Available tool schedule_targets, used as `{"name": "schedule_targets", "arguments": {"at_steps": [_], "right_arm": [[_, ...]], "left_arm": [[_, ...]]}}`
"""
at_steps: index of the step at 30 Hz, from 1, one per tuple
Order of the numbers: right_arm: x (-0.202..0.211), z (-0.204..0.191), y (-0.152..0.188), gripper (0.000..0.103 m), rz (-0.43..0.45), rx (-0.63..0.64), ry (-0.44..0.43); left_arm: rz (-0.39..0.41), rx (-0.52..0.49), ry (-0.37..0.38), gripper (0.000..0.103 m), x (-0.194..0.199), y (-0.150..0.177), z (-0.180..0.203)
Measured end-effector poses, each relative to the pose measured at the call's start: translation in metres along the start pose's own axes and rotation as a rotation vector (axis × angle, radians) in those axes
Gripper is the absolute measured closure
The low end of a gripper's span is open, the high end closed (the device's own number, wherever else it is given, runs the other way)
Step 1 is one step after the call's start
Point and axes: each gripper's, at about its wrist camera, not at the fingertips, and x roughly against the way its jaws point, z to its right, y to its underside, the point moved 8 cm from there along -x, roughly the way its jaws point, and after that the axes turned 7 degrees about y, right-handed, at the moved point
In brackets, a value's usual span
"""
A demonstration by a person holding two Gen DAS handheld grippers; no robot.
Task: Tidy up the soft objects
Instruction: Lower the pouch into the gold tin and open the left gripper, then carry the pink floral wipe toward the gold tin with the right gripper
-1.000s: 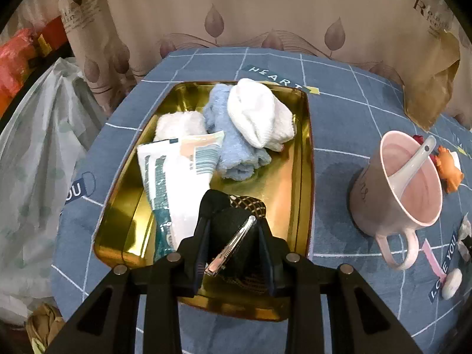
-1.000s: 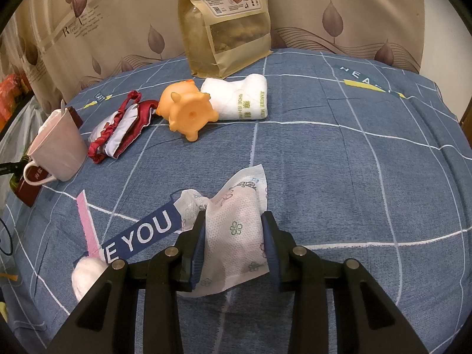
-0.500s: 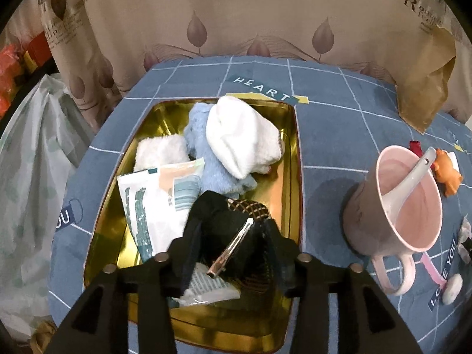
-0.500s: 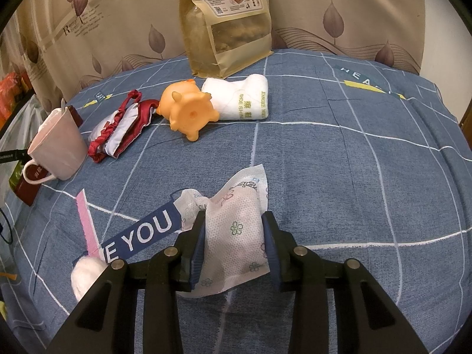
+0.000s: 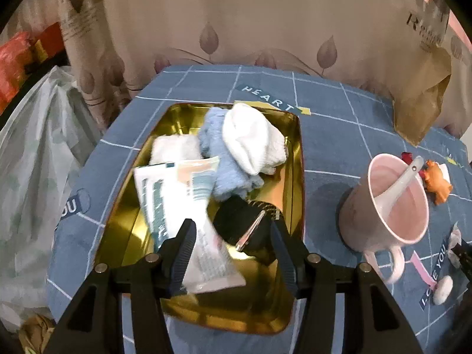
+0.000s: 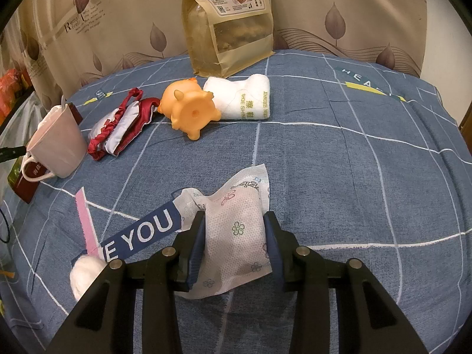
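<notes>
In the left wrist view a gold tray (image 5: pixel 296 135) holds a white sock (image 5: pixel 250 138), a blue fluffy cloth (image 5: pixel 227 174), a white towel (image 5: pixel 174 150), a printed packet (image 5: pixel 174 188) and a black hair clip with a bow (image 5: pixel 247 230). My left gripper (image 5: pixel 233 247) is open above the tray, the clip lying free between its fingers. In the right wrist view my right gripper (image 6: pixel 234 244) is shut on a white flowered pouch (image 6: pixel 236 227) that rests on the blue cloth.
A pink mug with a spoon (image 5: pixel 392 203) stands right of the tray. The right wrist view shows an orange toy pig (image 6: pixel 188 112), a rolled white towel (image 6: pixel 242 100), a red-trimmed cloth (image 6: pixel 124 126), a kraft food bag (image 6: pixel 230 20) and a white pompom (image 6: pixel 85 274).
My left gripper has opened and pulled back, leaving the black hair clip in the tray. The right gripper and pouch have not moved.
</notes>
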Motion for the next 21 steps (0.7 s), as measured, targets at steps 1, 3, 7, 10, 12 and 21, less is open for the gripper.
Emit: {"name": "schedule_targets", "arguments": {"at_steps": [1,3,7,10,12,21], "right_arm": [[0.0,0.0,0.0,0.067,0.0,0.001,0.001],[0.0,0.0,0.0,0.066,0.0,0.001,0.001],[0.0,0.0,0.0,0.065,0.002,0.002,0.003],[0.001,-0.001,0.0,0.065,0.002,0.009,0.009],[0.0,0.0,0.0,0.065,0.002,0.009,0.012],[0.004,-0.001,0.001,0.072,0.016,0.007,0.037]], "left_arm": [[0.007,0.004,-0.002,0.049,0.004,0.002,-0.002],[0.018,0.009,-0.027,0.049,0.012,0.008,-0.007],[0.038,0.012,-0.045,0.049,0.027,0.022,-0.012],[0.057,0.006,-0.067,0.049,0.033,0.028,-0.014],[0.06,0.014,-0.057,0.049,0.035,0.032,-0.014],[0.064,-0.014,-0.043,0.048,0.033,0.041,-0.011]]}}
